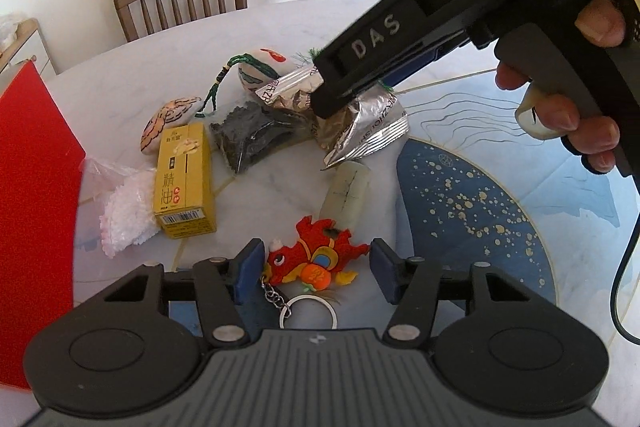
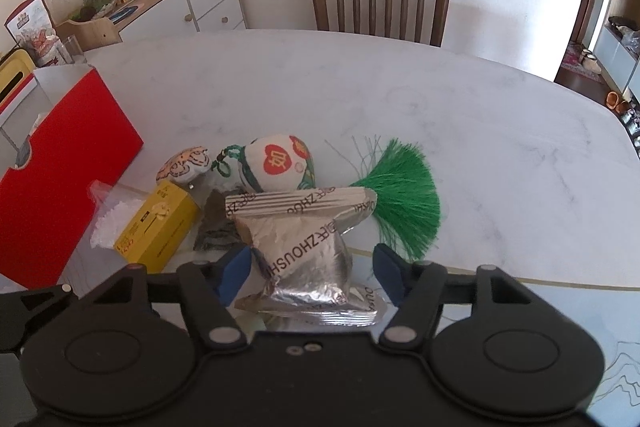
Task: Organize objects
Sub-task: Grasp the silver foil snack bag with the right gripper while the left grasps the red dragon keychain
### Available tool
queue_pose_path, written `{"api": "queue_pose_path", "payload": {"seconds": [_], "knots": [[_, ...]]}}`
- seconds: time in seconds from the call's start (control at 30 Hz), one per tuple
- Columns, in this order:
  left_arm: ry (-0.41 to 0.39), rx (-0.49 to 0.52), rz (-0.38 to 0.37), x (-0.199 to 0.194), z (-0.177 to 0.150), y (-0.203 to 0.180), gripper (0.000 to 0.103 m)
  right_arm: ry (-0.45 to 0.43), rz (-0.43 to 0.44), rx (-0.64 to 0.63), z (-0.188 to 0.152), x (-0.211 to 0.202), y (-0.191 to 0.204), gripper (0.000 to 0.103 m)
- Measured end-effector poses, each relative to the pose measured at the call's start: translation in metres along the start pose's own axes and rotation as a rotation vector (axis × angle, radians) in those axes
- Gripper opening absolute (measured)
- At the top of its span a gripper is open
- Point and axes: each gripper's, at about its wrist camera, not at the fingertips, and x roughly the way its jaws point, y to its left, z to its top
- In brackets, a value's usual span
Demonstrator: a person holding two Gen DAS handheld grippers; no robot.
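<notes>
Foil packet (image 2: 310, 263) lies crumpled between the blue pads of the right tongs (image 2: 310, 269), which stand part open around it; the pad on the packet's left looks at or near the foil, the other is clear of it, so I judge no grip made yet. To do it well, close on the fat middle of the packet, not its thin sealed edge, and lift straight up so the crinkled foil does not drag its neighbours. Red box (image 2: 60, 167), off to the left of both tongs, seems the likely place for things. Just beyond the right tongs sit the embroidered sachet (image 2: 280, 163) with its green tassel (image 2: 404, 195), both touching the packet, and the yellow carton (image 2: 158, 227) and dark bag (image 2: 216, 227) to the left. Left tongs (image 1: 316, 267) are half open astride the red dragon keyring (image 1: 316, 255), neither pad pressing it, on the marble bench (image 2: 460, 107).
</notes>
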Motion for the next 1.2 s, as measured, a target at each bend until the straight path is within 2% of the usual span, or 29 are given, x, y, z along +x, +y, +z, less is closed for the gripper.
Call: {"api": "queue_pose_path", "payload": {"seconds": [0.17, 0.23, 0.33, 0.8, 1.2], "knots": [[0.005, -0.008, 0.006, -0.002, 0.001, 0.003, 0.057, -0.004, -0.011, -0.035, -0.001, 0.0, 0.008, 0.052], [0.005, -0.016, 0.011, -0.004, 0.001, 0.004, 0.057, -0.01, -0.026, -0.06, -0.001, -0.001, 0.013, 0.043], [0.003, -0.028, 0.01, -0.007, 0.001, 0.008, 0.056, -0.012, -0.043, -0.071, -0.002, -0.003, 0.015, 0.04], [-0.025, -0.066, 0.016, -0.036, 0.0, 0.017, 0.056, -0.053, 0.004, 0.005, -0.013, -0.051, 0.008, 0.039], [-0.064, -0.106, -0.009, -0.079, 0.002, 0.022, 0.056, -0.062, 0.03, 0.024, -0.027, -0.098, 0.023, 0.039]]}}
